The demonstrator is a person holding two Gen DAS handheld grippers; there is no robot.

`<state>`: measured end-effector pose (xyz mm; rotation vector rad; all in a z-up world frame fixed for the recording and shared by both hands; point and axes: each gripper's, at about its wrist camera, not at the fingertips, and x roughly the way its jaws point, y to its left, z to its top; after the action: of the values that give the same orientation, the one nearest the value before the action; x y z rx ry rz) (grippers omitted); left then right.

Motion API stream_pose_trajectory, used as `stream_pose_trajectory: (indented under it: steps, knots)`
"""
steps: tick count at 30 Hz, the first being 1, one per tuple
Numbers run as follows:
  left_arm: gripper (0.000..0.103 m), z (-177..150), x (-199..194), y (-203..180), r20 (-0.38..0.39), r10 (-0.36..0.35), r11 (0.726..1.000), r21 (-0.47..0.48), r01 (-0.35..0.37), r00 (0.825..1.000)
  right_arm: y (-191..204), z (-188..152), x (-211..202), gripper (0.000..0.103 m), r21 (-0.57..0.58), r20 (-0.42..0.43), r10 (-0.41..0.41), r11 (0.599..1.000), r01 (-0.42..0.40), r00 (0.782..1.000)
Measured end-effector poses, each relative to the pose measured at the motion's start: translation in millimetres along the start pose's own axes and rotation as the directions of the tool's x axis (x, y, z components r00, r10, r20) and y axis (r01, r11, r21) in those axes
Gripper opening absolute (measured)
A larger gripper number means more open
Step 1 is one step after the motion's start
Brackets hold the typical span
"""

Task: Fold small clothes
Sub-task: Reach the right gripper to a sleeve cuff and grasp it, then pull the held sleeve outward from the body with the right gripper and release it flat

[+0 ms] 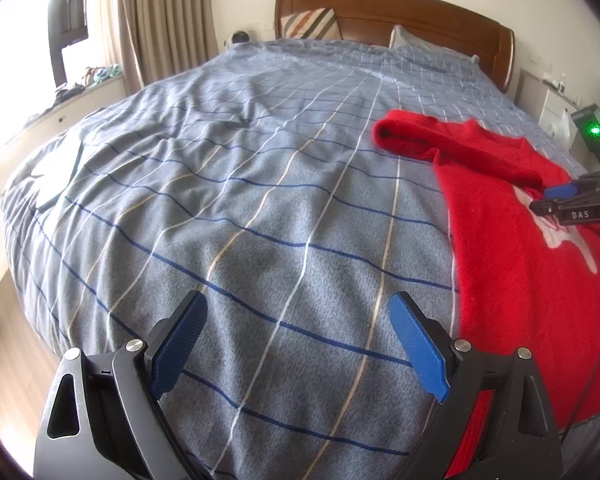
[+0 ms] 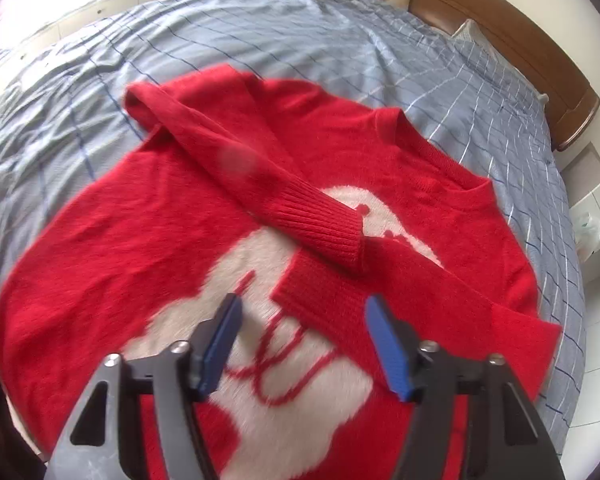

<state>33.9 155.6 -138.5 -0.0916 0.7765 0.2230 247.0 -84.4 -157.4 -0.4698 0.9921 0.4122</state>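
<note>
Blue-padded fingers [image 2: 388,344] of the right gripper [image 2: 302,344] stand spread apart with nothing between them, poised over the white motif on the red sweater [image 2: 112,240]. That sweater lies front-up on the grey checked bedspread [image 2: 340,40], near the foot of the bed and toward its right side. Both sleeves are already folded in across the chest: the left-hand sleeve [image 2: 236,168] runs diagonally down to its ribbed cuff [image 2: 328,228], and the other cuff [image 2: 320,300] lies just below it, the two touching or nearly so.

The step in hand looks like the body fold. To do it well, each gripper should probably pinch one corner of the hem, through both layers, and carry it evenly toward the collar so the sleeves stay trapped inside and do not slide out. Knit this fluffy will likely sag and drag, so a low, level lift seems wise.

Its long axis runs from the hem beside the right gripper up to the neckline [image 2: 432,148], which points toward the headboard [image 2: 520,40] and slightly right.

Beyond it, the left gripper [image 1: 298,344] hovers over bare bedspread just beside the sweater's edge, its jaws wide apart and holding nothing. A striped pillow [image 1: 312,24] leans against the headboard, and curtains [image 1: 152,20] hang by the window.
</note>
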Motion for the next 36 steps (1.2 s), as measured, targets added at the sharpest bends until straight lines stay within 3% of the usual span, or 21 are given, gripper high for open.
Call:
stream_pose_trajectory:
  steps: [1, 2, 5, 7, 12, 15, 21, 25, 27, 29, 31, 33, 35, 36]
  knots:
    - [0.094, -0.3, 1.3, 0.0, -0.006, 0.007, 1.0, -0.001, -0.007, 1.0, -11.9, -2.1, 0.4, 0.017, 0.053, 0.019, 0.006, 0.999, -0.007, 1.0]
    - [0.094, -0.7, 2.4, 0.6, -0.012, 0.011, 1.0, -0.003, -0.011, 1.0, -25.9, -6.6, -5.9, 0.007, 0.102, 0.04, -0.002, 0.995, -0.002, 0.999]
    - [0.094, -0.6, 6.1, 2.0, -0.027, 0.005, 1.0, -0.014, -0.006, 1.0, -82.3, -34.4, -48.3, 0.006, 0.227, 0.132, -0.053, 0.974, 0.021, 0.99]
    - [0.094, 0.1, 9.7, 4.1, -0.041, -0.005, 0.999, -0.033, 0.003, 0.999, -135.5, -64.3, -83.5, 0.006, 0.349, 0.169, -0.113, 0.936, 0.048, 0.979]
    - [0.094, 0.0, 11.9, 9.1, -0.049, -0.012, 0.997, -0.077, 0.008, 0.999, -259.7, -168.0, -148.0, 0.006, 0.612, 0.125, -0.293, 0.775, 0.158, 0.948]
    - [0.094, -1.1, 11.2, 7.6, -0.045, 0.001, 0.997, -0.075, -0.004, 0.999, -307.1, -232.8, -160.4, 0.006, 0.737, 0.061, -0.325, 0.652, 0.177, 0.944]
    - [0.094, -3.9, 11.5, 1.3, -0.045, 0.041, 0.998, -0.042, -0.043, 0.998, -341.0, -310.3, -150.4, 0.006, 0.877, 0.035, -0.291, 0.468, 0.11, 0.956]
    - [0.094, -4.1, 10.9, 0.5, -0.041, 0.056, 0.998, -0.034, -0.058, 0.998, -352.3, -346.2, -138.8, 0.006, 0.939, 0.058, -0.247, 0.342, 0.031, 0.967]
    - [0.094, -4.7, 11.1, -0.5, -0.041, 0.062, 0.998, -0.03, -0.063, 0.997, -353.2, -358.6, -133.6, 0.007, 0.954, 0.096, -0.21, 0.298, -0.03, 0.973]
    - [0.094, -4.6, 11.2, -1.0, -0.039, 0.065, 0.997, -0.026, -0.066, 0.997, -354.3, -368.0, -131.5, 0.013, 0.96, 0.149, -0.182, 0.263, -0.098, 0.972]
    - [0.094, -4.5, 11.6, -1.8, -0.037, 0.068, 0.997, -0.021, -0.069, 0.997, -354.4, -374.5, -132.6, 0.041, 0.959, 0.208, -0.177, 0.231, -0.165, 0.962]
    - [0.094, -4.8, 11.8, -2.5, -0.035, 0.072, 0.997, -0.018, -0.072, 0.997, -357.1, -381.1, -133.1, 0.057, 0.955, 0.266, -0.191, 0.185, -0.231, 0.945]
    - [0.094, -5.2, 12.0, -3.4, -0.035, 0.074, 0.997, -0.014, -0.075, 0.997, -364.0, -384.2, -126.0, 0.056, 0.953, 0.292, -0.176, 0.133, -0.272, 0.94]
    - [0.094, -5.3, 12.1, -4.1, -0.034, 0.077, 0.997, -0.011, -0.077, 0.996, -366.4, -385.1, -122.3, 0.043, 0.957, 0.281, -0.16, 0.118, -0.265, 0.946]
